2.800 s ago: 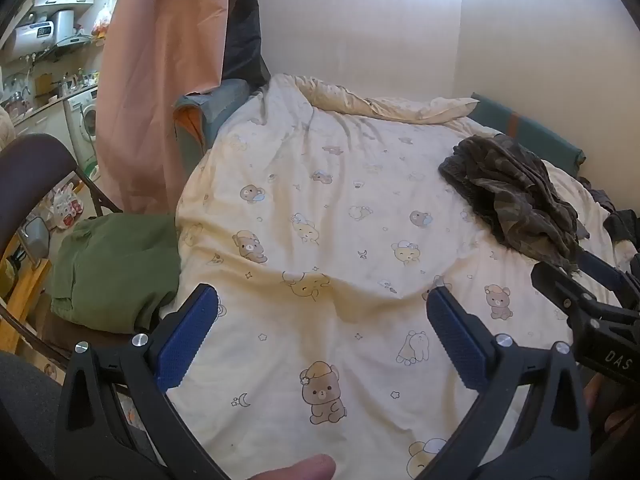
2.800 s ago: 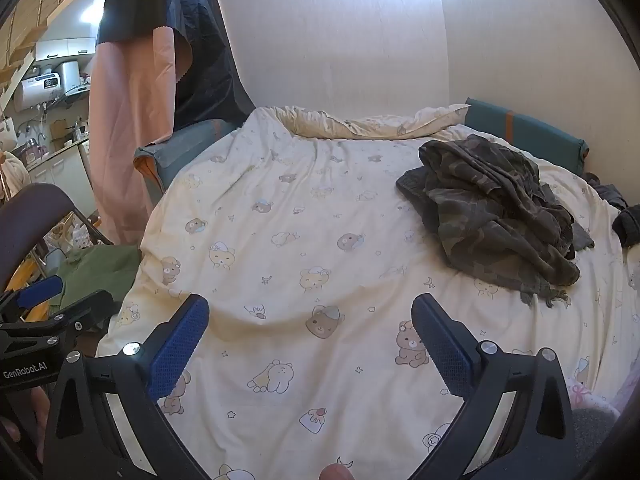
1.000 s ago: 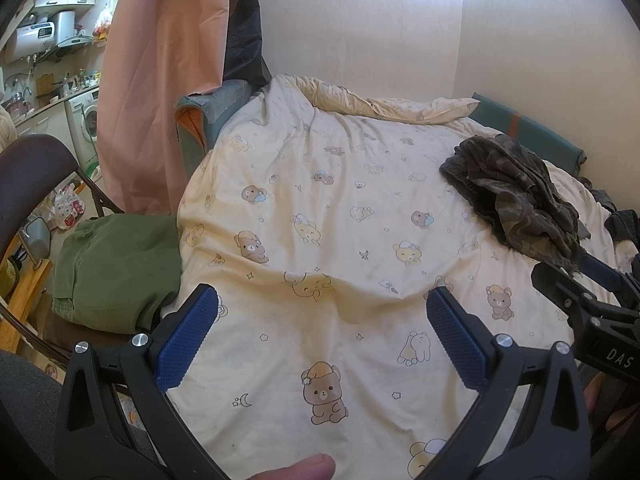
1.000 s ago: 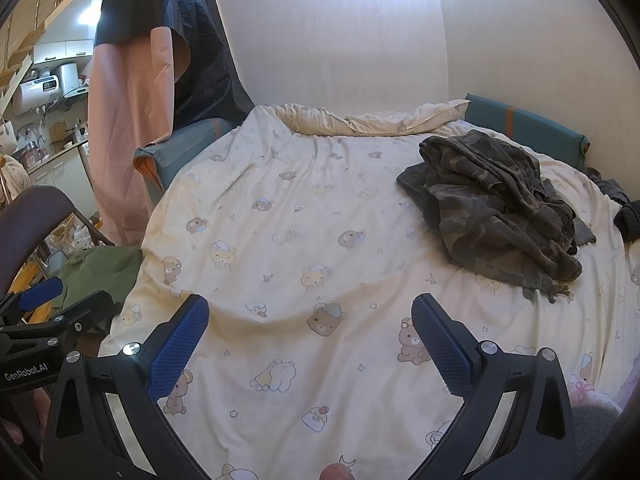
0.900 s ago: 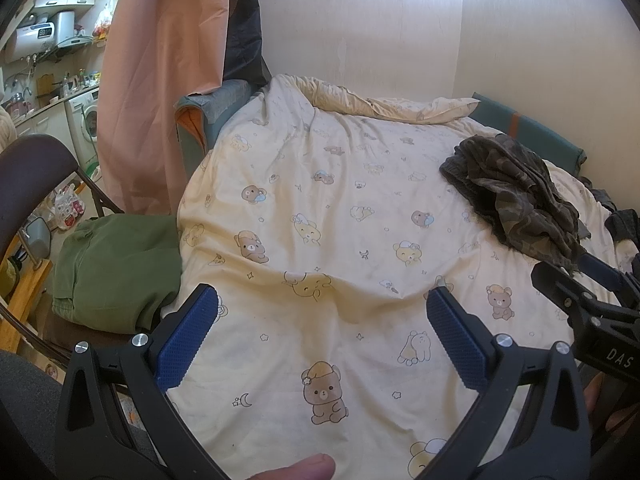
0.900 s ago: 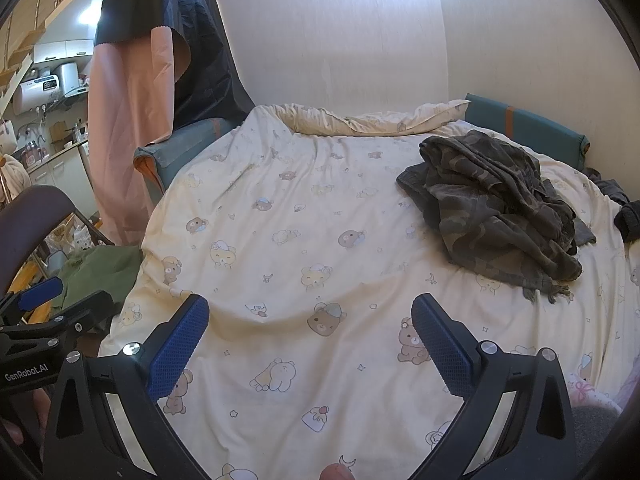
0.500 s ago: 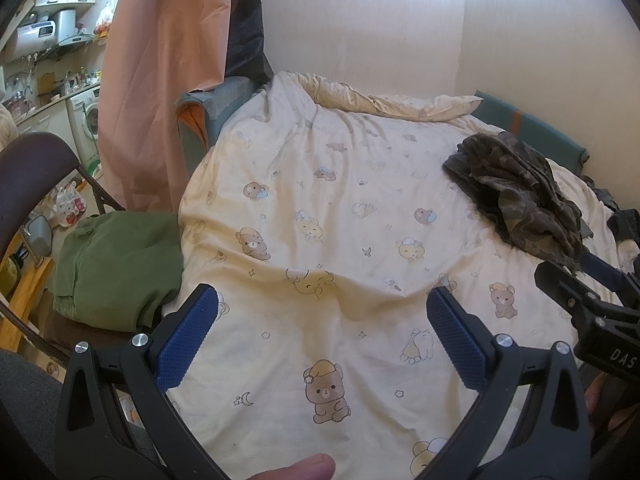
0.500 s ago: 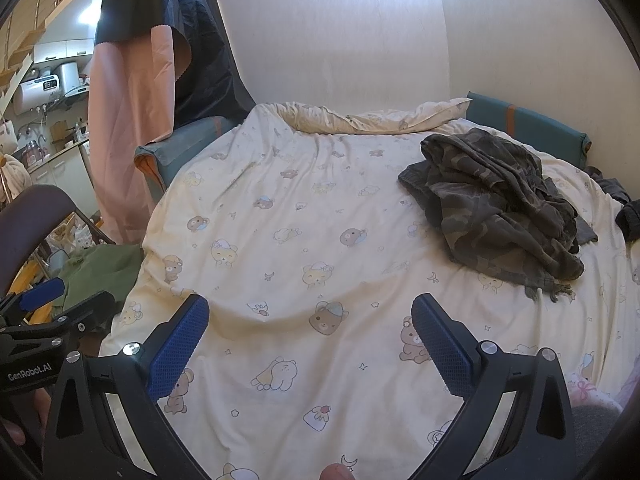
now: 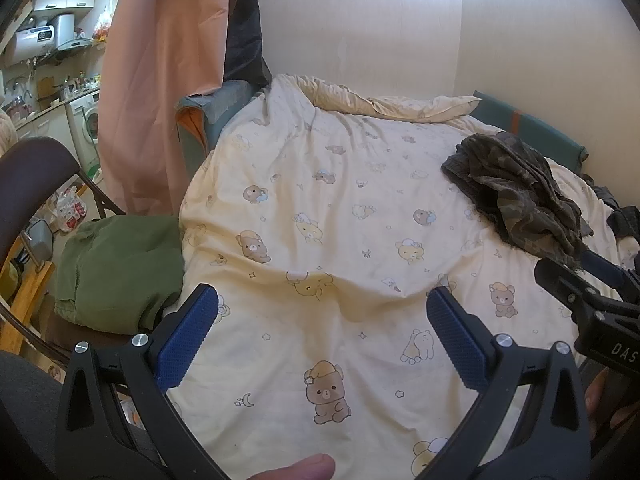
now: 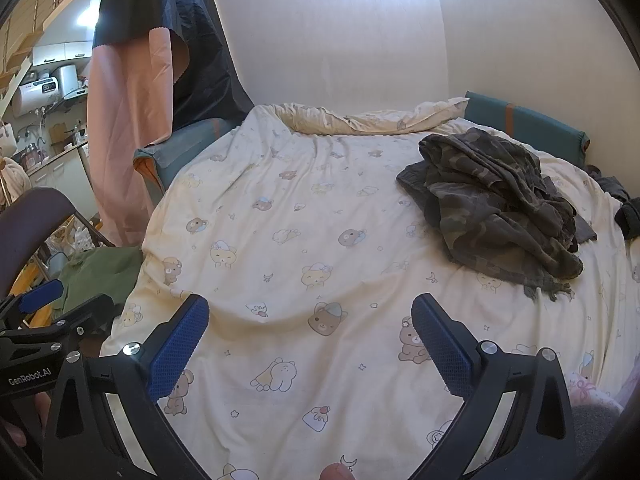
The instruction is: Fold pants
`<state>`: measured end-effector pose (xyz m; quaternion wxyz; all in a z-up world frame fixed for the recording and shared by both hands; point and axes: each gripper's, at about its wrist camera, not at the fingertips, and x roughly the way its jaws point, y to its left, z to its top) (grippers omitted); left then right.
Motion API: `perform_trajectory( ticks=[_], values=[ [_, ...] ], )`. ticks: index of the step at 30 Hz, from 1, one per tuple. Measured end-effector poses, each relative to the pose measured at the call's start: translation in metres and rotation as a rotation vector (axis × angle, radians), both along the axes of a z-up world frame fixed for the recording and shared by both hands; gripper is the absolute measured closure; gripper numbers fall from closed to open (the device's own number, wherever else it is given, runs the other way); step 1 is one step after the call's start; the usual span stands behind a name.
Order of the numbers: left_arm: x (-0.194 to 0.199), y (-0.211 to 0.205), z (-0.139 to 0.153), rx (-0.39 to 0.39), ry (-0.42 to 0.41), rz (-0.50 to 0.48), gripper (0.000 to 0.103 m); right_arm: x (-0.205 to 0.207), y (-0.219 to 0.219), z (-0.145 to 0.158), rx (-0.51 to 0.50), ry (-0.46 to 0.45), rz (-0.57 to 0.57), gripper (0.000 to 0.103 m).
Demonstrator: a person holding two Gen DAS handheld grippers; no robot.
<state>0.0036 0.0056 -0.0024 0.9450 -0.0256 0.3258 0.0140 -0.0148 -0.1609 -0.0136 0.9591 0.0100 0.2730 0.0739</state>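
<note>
Crumpled camouflage pants [image 9: 516, 196] [image 10: 492, 204] lie in a heap on the right side of a bed, on a cream bear-print duvet [image 9: 328, 216] [image 10: 288, 240]. My left gripper [image 9: 320, 320] hangs open over the duvet's near edge, well short and left of the pants, nothing between its blue pads. My right gripper [image 10: 310, 328] is open too, over the duvet, with the pants ahead to the right. Each gripper's side shows in the other's view, the right at the edge of the left wrist view [image 9: 592, 292], the left low in the right wrist view [image 10: 40, 320].
A dark chair [image 9: 28, 176] with a folded green garment [image 9: 116, 264] stands left of the bed. A pink curtain [image 9: 160, 92] hangs beyond it, with a kitchen behind. A teal cushion [image 10: 524, 128] lines the wall. Dark clothing [image 10: 628, 216] lies at the bed's far right.
Both views have shifted slightly; the pants and duvet sit a touch lower and nearer in frame. Both grippers stay open and nothing has been taken hold of.
</note>
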Motion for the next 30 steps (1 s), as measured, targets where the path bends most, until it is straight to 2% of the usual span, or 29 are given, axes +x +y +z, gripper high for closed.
perform_trajectory(
  ticks=[12,17,25,30],
  values=[
    [0.002,-0.005,0.006,-0.006,0.011,0.003,0.000,0.000,-0.004,0.001,0.017,0.010,-0.010,0.000],
    [0.020,-0.006,0.017,0.015,0.042,-0.004,0.000,0.016,-0.028,0.006,0.087,0.083,-0.042,0.000],
    [0.073,-0.017,0.023,0.048,0.064,-0.044,0.000,0.088,-0.101,0.012,0.098,0.156,-0.239,0.000],
    [0.109,-0.021,0.014,0.017,0.087,-0.050,0.000,0.157,-0.173,0.013,0.101,0.174,-0.399,0.000]
  ],
)
